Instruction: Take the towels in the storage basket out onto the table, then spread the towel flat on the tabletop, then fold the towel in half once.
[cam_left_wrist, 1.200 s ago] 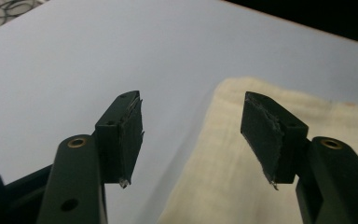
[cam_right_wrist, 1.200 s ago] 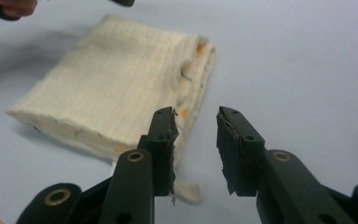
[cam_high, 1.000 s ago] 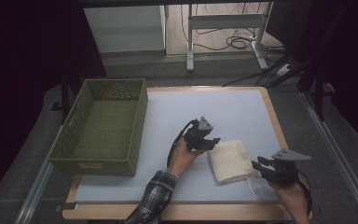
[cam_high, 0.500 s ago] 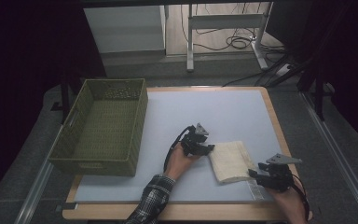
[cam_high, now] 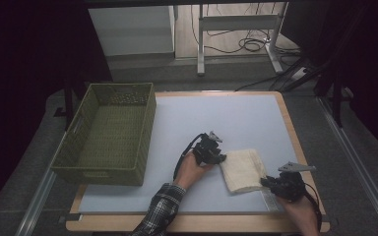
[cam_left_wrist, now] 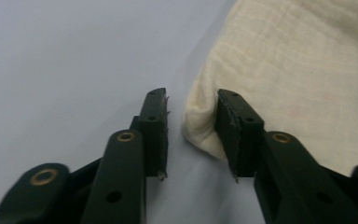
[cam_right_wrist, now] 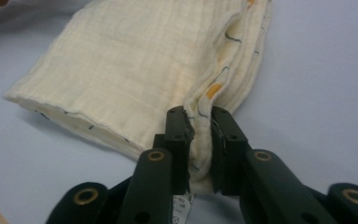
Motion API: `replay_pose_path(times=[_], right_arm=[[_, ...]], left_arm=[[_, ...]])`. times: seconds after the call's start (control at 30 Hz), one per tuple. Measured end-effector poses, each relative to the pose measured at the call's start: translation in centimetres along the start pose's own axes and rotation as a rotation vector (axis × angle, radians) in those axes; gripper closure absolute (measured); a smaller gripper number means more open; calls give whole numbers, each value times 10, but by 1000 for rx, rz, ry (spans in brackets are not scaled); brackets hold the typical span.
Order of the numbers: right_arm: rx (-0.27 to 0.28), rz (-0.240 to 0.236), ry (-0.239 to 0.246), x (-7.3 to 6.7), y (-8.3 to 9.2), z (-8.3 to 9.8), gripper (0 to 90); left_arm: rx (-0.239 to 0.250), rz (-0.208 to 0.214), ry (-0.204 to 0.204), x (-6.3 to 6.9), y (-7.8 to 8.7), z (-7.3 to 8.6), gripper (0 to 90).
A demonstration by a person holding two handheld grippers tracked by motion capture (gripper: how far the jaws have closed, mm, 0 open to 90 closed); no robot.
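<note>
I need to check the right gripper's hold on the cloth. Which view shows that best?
The right gripper view: the right gripper has its jaws pinched on the folded cloth's edge. The high view shows it at a corner, small. The left gripper view shows another cloth corner.

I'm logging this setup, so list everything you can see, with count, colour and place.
cloth: one, cream, folded, near right part of the mat
basket: one, green woven, left side of the table
mat: one, pale grey, covering the tabletop
table: one, wooden edge showing round the mat
desk frame: one, white, on the floor behind, with black cables
left gripper: one, black, jaws just been closing, cloth corner between them, a gap at one pad
right gripper: one, black, jaws just closed, pinching the cloth's near edge
sleeve: one, plaid, left arm
</note>
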State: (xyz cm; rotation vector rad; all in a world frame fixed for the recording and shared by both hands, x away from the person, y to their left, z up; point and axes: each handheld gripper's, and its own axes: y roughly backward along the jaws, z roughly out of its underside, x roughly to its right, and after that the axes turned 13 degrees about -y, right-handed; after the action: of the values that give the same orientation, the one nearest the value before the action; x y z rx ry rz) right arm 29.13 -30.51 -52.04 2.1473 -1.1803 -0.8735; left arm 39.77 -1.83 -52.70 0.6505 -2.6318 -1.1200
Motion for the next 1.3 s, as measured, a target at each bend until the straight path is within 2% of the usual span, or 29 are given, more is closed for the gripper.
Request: replay_pose_path(times=[0.1, 0.13, 0.17, 0.2, 0.23, 0.33, 0.43, 0.53, 0.77, 1.3], right_arm=[[4, -11, -8, 0, 0, 1, 813], [4, -11, -8, 0, 0, 1, 813], [2, -25, -15, 1, 1, 1, 819], [2, -25, -15, 1, 1, 1, 819], [2, -58, -28, 2, 2, 0, 822], [13, -64, -16, -2, 4, -1, 822], [29, -88, 2, -8, 9, -6, 822], [40, -100, 11, -13, 10, -10, 821], [54, -128, 34, -23, 8, -18, 822], [65, -168, 85, -47, 0, -36, 821]], left_arm=[[16, 37, -1, 1, 0, 1, 803], [16, 37, -1, 1, 0, 1, 820], [19, 16, -26, 3, 1, 0, 837], [19, 16, -26, 3, 1, 0, 845], [40, -11, -42, 4, 5, -1, 848], [64, -15, -41, 3, 10, -3, 848], [83, -42, -58, 2, 21, -8, 848], [83, -62, -76, 2, 27, -9, 846], [81, -91, -82, -4, 43, -9, 843], [74, -141, -67, -16, 75, -3, 840]])
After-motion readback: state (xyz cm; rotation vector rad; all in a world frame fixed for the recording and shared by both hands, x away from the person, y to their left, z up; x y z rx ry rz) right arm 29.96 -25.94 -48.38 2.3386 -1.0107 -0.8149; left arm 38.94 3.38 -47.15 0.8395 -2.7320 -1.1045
